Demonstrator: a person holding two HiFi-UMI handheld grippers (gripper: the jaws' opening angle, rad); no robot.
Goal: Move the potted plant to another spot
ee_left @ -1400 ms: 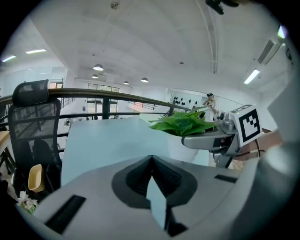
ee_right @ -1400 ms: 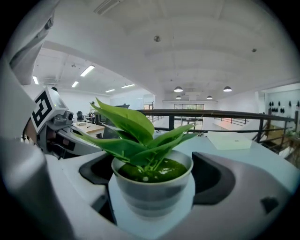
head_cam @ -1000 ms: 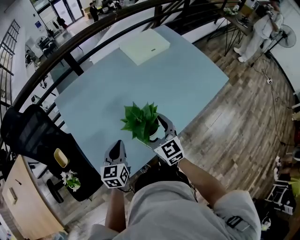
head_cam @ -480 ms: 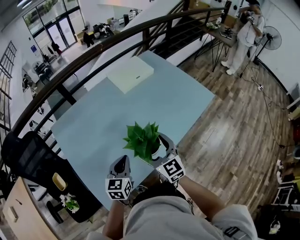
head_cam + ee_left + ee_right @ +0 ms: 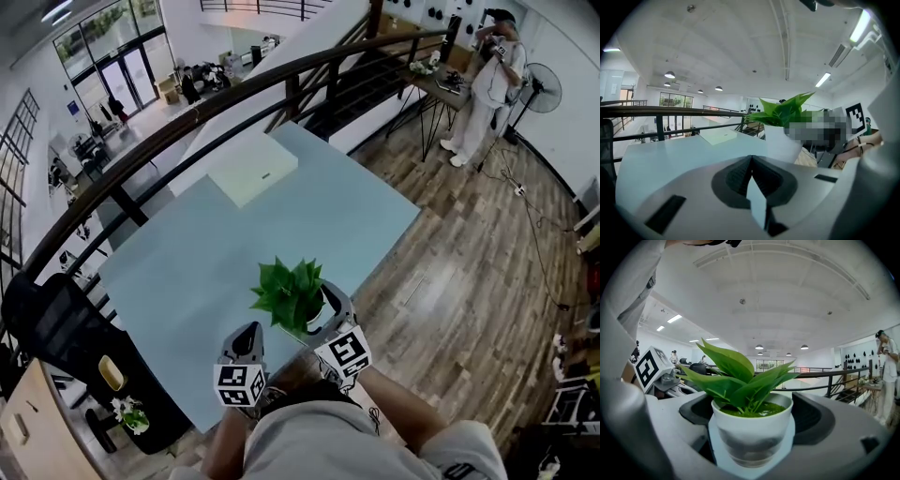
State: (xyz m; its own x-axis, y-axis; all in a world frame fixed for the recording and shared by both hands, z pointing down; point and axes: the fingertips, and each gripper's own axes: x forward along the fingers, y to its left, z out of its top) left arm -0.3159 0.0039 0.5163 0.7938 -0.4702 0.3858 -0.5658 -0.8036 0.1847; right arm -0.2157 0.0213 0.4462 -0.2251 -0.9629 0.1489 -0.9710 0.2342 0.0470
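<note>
Right gripper (image 5: pixel 320 313): jaws clamped on the white pot of the potted plant (image 5: pixel 292 298), one jaw at each side (leaves upright, green). The plant is at the near edge of the pale blue table (image 5: pixel 216 246); whether its base touches the surface cannot be confirmed. Left gripper (image 5: pixel 246 349): jaws pressed together, holding nothing, just beside the plant. A flat white box (image 5: pixel 251 167) lies at the far edge, well apart.

L tongs (image 5: pixel 751 164) pressed together; potted plant (image 5: pixel 780 117) ahead-right; table (image 5: pixel 670 154), railing (image 5: pixel 670 111) beyond.
</note>
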